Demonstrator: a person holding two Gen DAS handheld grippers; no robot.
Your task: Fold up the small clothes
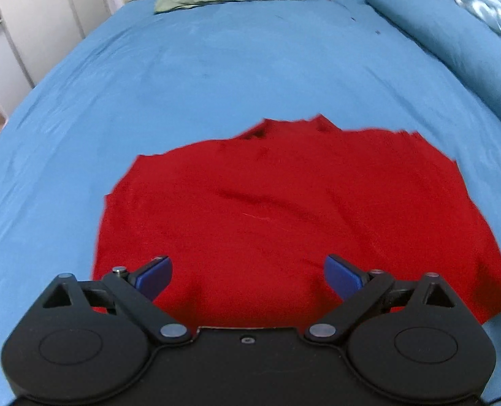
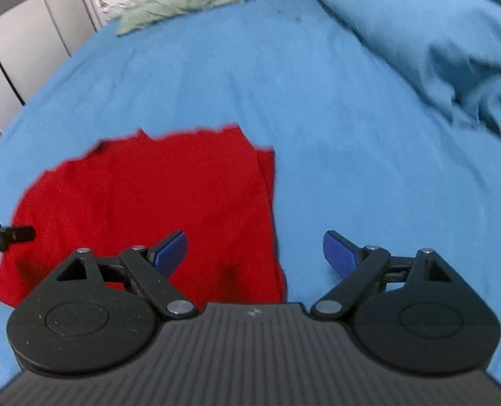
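Our left gripper (image 1: 248, 275) and right gripper (image 2: 254, 252) are both wide apart, holding nothing, over the red shirt (image 1: 284, 209) on our blue bed (image 1: 233, 67).

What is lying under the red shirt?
The red shirt lies flat on the blue bedsheet, which shows all around it. Whether anything else is beneath cannot be seen; the cloth covers that part.
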